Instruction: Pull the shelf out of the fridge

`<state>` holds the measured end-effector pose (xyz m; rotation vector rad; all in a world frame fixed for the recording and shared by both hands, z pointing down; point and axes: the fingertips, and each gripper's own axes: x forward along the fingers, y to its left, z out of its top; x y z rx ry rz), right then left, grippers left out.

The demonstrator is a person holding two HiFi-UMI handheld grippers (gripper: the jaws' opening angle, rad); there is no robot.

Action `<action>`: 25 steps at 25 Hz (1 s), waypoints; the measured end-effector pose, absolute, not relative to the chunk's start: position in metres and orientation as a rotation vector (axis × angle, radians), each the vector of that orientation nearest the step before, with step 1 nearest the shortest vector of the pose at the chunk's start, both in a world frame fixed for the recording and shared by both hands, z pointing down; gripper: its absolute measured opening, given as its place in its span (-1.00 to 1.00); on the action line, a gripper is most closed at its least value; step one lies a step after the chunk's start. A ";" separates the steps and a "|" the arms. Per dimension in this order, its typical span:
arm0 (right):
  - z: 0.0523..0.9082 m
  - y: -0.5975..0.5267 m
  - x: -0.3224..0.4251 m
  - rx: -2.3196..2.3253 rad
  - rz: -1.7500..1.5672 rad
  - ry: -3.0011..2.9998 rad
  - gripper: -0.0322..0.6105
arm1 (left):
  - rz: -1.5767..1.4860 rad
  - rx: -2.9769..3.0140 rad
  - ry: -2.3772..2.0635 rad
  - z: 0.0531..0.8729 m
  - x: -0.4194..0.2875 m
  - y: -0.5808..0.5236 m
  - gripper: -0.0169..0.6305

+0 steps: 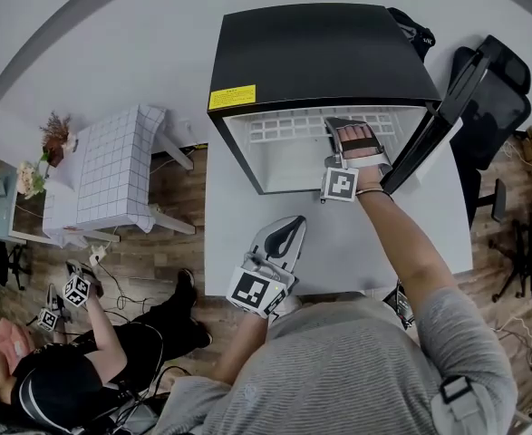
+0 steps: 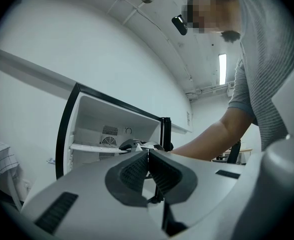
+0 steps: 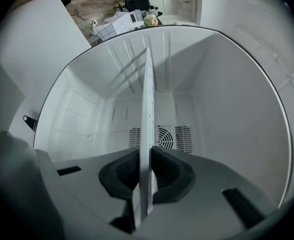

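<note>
The small black fridge [image 1: 320, 57] stands open on the white table [image 1: 356, 243], its door [image 1: 447, 125] swung to the right. Inside lies the white slotted shelf [image 1: 284, 130]. My right gripper [image 1: 356, 141] reaches into the fridge's right side. In the right gripper view the shelf [image 3: 148, 119] runs edge-on between the jaws, and the right gripper [image 3: 145, 171] is shut on its front edge. My left gripper [image 1: 284, 234] hovers over the table in front of the fridge. Seen in its own view, this left gripper [image 2: 148, 156] is shut with nothing in it, and it faces the fridge interior [image 2: 116, 129].
A small checked side table [image 1: 111, 170] and flowers [image 1: 55, 139] stand on the floor at left. A person [image 1: 57, 370] sits on the floor at lower left. A black office chair [image 1: 497, 98] is behind the fridge door. A fan vent [image 3: 163, 138] marks the fridge's back wall.
</note>
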<state>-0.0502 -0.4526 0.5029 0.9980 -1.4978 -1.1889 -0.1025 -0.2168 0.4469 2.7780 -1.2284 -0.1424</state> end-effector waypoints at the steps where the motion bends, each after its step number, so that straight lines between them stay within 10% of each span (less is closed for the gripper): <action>1: 0.504 -0.454 -0.047 1.000 -1.196 -1.473 -0.79 | -0.143 2.775 -1.230 0.448 -0.103 -0.217 -0.91; 25: 0.504 -0.455 -0.045 0.992 -1.143 -1.486 -0.79 | 0.023 2.427 -2.096 0.387 -0.243 -0.347 -0.58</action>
